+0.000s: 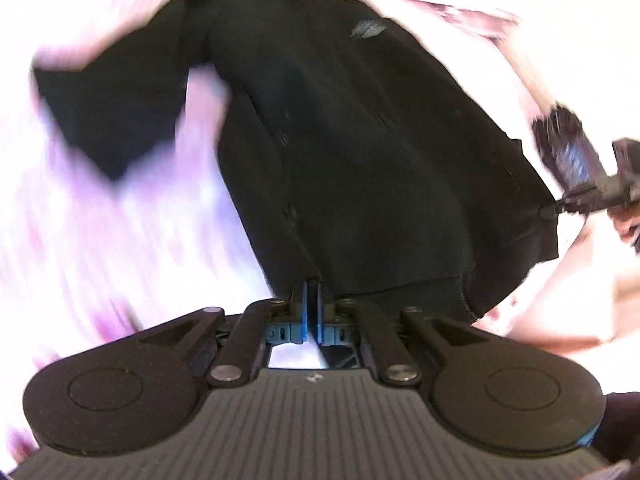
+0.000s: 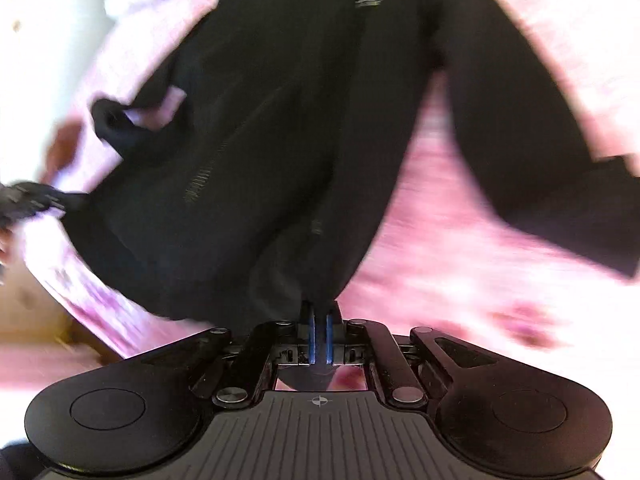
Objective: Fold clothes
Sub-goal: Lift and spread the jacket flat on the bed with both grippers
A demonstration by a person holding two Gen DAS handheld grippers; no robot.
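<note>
A black zip-up jacket (image 1: 340, 128) with a small grey chest logo (image 1: 367, 30) lies spread front up on a pink patterned bedspread (image 1: 120, 220). My left gripper (image 1: 311, 292) is shut on the jacket's bottom hem at one corner. My right gripper (image 2: 320, 312) is shut on the hem at the other corner; it also shows at the right edge of the left wrist view (image 1: 560, 208). In the right wrist view the jacket (image 2: 280, 140) fills the middle, with one sleeve (image 2: 520, 120) stretched out to the right. The views are motion-blurred.
The pink bedspread (image 2: 460, 240) surrounds the jacket on all sides. A pale wall or furniture (image 2: 44, 40) and a wooden floor edge (image 2: 36, 312) show at the left of the right wrist view.
</note>
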